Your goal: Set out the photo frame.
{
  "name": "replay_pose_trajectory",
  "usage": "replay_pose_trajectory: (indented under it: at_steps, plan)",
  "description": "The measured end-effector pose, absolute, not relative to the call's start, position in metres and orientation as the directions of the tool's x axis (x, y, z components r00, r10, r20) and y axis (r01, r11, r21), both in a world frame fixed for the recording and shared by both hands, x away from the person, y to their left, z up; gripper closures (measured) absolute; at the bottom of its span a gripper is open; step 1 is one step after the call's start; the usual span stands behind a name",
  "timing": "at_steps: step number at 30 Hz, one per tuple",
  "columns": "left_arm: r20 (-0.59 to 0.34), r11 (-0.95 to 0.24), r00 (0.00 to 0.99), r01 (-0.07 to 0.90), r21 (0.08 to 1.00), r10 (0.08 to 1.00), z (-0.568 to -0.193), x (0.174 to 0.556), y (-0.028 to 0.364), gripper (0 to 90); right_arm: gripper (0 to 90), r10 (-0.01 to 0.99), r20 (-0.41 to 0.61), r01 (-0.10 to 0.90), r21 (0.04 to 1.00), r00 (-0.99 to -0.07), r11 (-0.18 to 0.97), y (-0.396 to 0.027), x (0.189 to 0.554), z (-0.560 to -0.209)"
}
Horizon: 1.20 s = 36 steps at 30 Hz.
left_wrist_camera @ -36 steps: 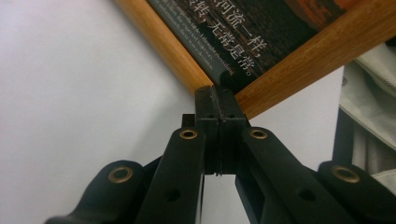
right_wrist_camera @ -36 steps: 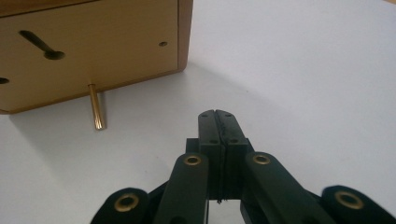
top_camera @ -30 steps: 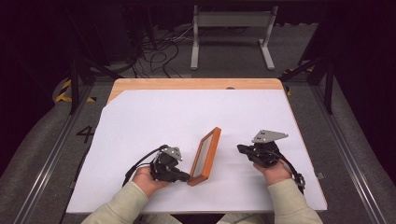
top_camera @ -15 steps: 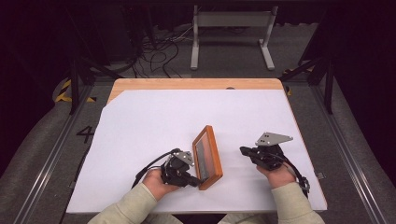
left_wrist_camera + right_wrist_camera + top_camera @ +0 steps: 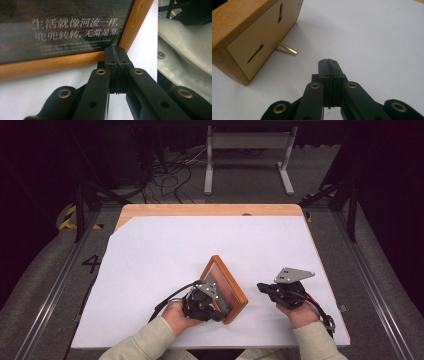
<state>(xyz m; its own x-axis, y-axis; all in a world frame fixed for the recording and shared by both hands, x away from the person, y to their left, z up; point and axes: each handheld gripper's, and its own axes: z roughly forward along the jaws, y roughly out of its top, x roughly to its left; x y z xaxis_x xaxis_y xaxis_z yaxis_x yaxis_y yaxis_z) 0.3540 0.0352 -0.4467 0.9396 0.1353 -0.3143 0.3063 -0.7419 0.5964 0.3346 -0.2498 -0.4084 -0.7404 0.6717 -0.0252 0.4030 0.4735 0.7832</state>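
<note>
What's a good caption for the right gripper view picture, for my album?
Shut black tool beside the back of a wooden picture frame, propped on its thin brass peg.

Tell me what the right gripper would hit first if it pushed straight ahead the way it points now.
Probably nothing: the right gripper, jaws shut, points along the bare white table cover; the wooden picture frame stands off to its left.

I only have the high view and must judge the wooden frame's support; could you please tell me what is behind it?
Observer: A brass peg sticks out of the frame at its back, down to the white table cover.
Operator: Is the right gripper near it?
Observer: The right gripper is shut, apart from the peg.
Operator: And the left?
Observer: The left gripper, shut too, has its tip at the frame's lower rail.
</note>
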Motion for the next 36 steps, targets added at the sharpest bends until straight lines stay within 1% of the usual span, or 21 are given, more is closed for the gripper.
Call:
replay_pose_trajectory:
  at_steps: [5,11,16,17,23,29,30,36]
  plan:
    - [-0.305,-0.739,0.943,0.3,0.603,0.134,-0.447,0.353,0.027,89.6,90.0,0.662,-0.021,0.407,0.774,-0.749,0.485,-0.25,0.328,-0.411]
    - [-0.263,-0.741,0.956,0.271,0.615,0.131,-0.446,0.35,0.019,89.6,90.0,0.635,-0.013,0.401,0.765,-0.773,0.504,-0.25,0.32,-0.415]
    - [-0.24,-0.739,0.96,0.268,0.618,0.147,-0.443,0.349,0.022,89.6,90.0,0.579,-0.002,0.381,0.751,-0.816,0.539,-0.247,0.309,-0.42]
    - [-0.246,-0.732,0.959,0.27,0.626,0.143,-0.441,0.35,0.026,89.6,90.0,0.579,-0.002,0.381,0.751,-0.816,0.539,-0.247,0.309,-0.42]
    - [-0.223,-0.705,0.961,0.274,0.654,0.166,-0.432,0.349,0.056,89.4,90.0,0.487,0.006,0.332,0.739,-0.873,0.587,-0.235,0.297,-0.425]
    - [-0.24,-0.646,0.939,0.343,0.682,0.246,-0.428,0.361,0.082,87.9,90.0,0.418,0.037,0.304,0.745,-0.908,0.594,-0.222,0.292,-0.427]
    - [-0.24,-0.646,0.939,0.343,0.682,0.246,-0.428,0.361,0.082,87.1,90.0,0.418,0.037,0.304,0.745,-0.908,0.594,-0.222,0.292,-0.427]
    - [-0.239,-0.587,0.917,0.39,0.709,0.32,-0.423,0.372,0.105,85.2,90.0,0.362,0.061,0.285,0.739,-0.93,0.61,-0.203,0.29,-0.436]
